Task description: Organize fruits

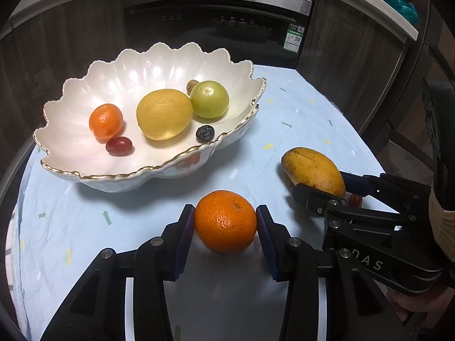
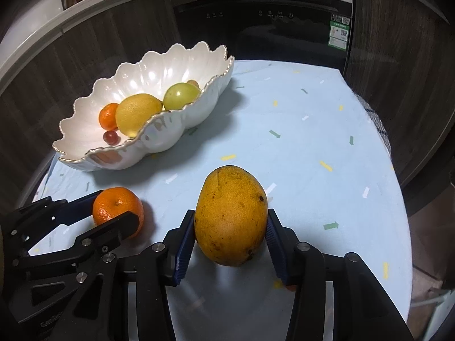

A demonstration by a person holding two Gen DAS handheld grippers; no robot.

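While my left claw (image 1: 225, 221) presses its pads on the firm, light tangerine (image 1: 225, 221) on the bench (image 1: 298, 108), my right claw (image 2: 231, 227) pinches the heavier, softer mango's (image 2: 231, 218) waist; the fragile bowl (image 1: 85, 167) waits beyond.

Pale blue tablecloth (image 2: 284, 113) with confetti dashes, gold-rimmed white bowl (image 1: 85, 130), yellow-orange mango (image 2: 230, 218).
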